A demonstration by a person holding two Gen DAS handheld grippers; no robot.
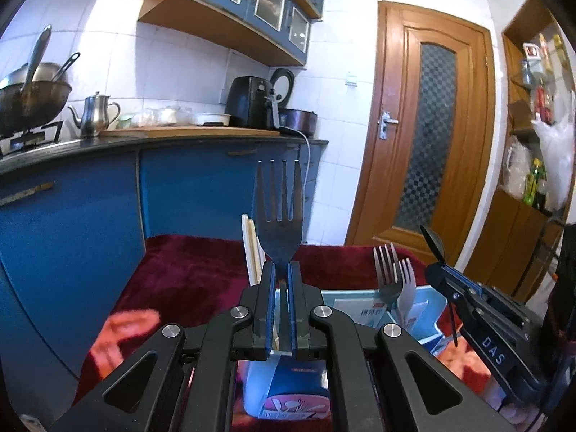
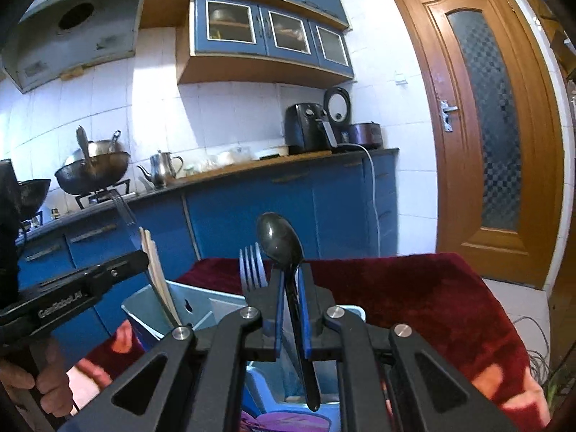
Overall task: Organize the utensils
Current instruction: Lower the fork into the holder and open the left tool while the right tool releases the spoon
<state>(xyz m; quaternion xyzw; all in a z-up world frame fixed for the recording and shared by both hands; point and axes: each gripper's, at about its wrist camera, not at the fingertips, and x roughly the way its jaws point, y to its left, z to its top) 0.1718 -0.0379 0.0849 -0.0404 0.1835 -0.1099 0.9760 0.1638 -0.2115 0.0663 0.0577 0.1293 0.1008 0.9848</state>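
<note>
Item 1. My left gripper point(image 1: 280, 270): clenched on the neck of a steel fork point(image 1: 279, 208), tines upright, handle running down between the blue pads. It shows from the side in the right wrist view as well point(image 2: 142, 252), with a hand point(image 2: 32, 385) wrapped round its grip.

Item 2. My right gripper point(image 2: 291, 277): clamped on the handle of a black spoon point(image 2: 279, 239), bowl up, the handle slanting down past the pads toward the holder below. In the left wrist view the same gripper point(image 1: 437, 270) sits at the right with the spoon point(image 1: 432, 241) edge-on.

Item 3. Light blue utensil holder point(image 1: 428, 300), directly under both grippers, divided into compartments. Two forks point(image 1: 394, 277) stand in its right part, tines up; pale chopsticks point(image 1: 252, 248) stand just left of my held fork. From the right wrist, one standing fork point(image 2: 252, 270) rises just left of that gripper, and the chopsticks point(image 2: 156, 270) lean at the holder's left end. Which compartment each occupies I cannot tell.

Item 4. Dark red cloth point(image 2: 414, 288) covering the surface that bears the holder.

Item 5. Beyond: blue cabinets under a dark counter point(image 1: 144, 142) carrying a wok point(image 1: 32, 100), a steel kettle point(image 1: 95, 113) and a black air fryer point(image 1: 252, 102); a wooden door point(image 1: 428, 126) at right.
</note>
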